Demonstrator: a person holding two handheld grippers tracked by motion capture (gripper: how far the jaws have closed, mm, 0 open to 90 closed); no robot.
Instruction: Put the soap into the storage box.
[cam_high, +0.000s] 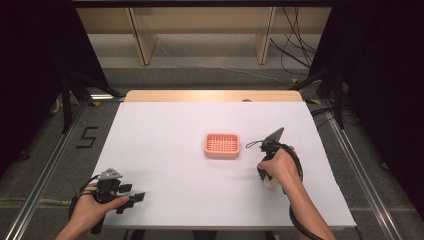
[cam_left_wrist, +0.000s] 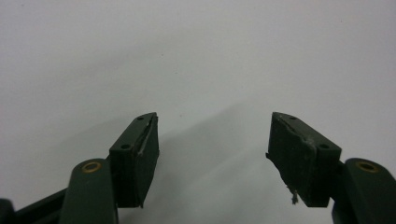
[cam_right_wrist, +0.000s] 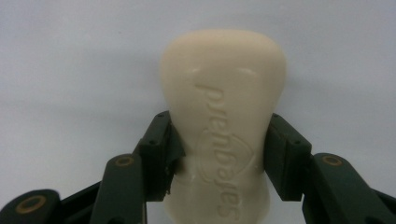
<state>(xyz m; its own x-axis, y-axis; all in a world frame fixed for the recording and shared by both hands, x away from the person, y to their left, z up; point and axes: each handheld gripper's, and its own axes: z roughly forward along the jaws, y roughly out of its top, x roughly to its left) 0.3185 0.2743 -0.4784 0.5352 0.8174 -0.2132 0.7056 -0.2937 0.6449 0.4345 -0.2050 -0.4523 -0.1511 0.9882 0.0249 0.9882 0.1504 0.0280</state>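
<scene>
White sheeting covers the table (cam_high: 165, 150), which stands on a grey floor with black curtains at either side and pale wooden shelving beyond the far edge.

At about eight o'clock on the sheet, near the front edge, the left hand (cam_high: 92, 210) comes in from below with its forearm angled toward one o'clock. It holds the left gripper (cam_high: 131, 200) low and level, pointing toward three o'clock. In the left gripper view its jaws stand wide apart over bare white surface, released, with nothing between them.

Near the table's centre, slightly toward two o'clock, a pink slatted soap dish (cam_high: 222, 145) lies flat.

At about four o'clock from the dish, the right hand (cam_high: 279, 167) rises from a forearm that enters at five o'clock, wrist bent so the right gripper (cam_high: 270, 183) points down. In the right gripper view its jaws are clamped on either side of a cream soap bar (cam_right_wrist: 224, 126), embossed lettering facing the camera. The bar is well apart from the dish.
</scene>
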